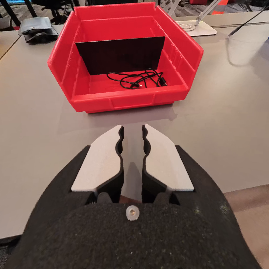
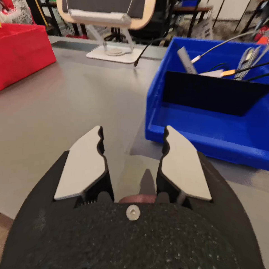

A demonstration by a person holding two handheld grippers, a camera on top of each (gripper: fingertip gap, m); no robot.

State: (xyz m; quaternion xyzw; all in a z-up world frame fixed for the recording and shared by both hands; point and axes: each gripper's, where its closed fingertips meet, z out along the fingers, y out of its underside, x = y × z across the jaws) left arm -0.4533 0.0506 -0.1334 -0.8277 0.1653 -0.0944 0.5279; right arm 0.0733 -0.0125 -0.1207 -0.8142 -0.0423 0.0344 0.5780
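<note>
In the left wrist view a red bin stands on the grey table straight ahead. A black divider splits it, and a tangled black cable lies in its near compartment. My left gripper is open and empty, a short way before the bin's front wall. In the right wrist view a blue bin with a black divider stands ahead to the right, with several cables in its far compartment. My right gripper is open and empty, by the blue bin's near left corner.
A dark pouch lies at the far left. A white stand base sits behind the red bin; it shows in the right wrist view beside a loose black cable end. The red bin's side shows at the left there. The grippers' ends are close to 55 centimetres from one another.
</note>
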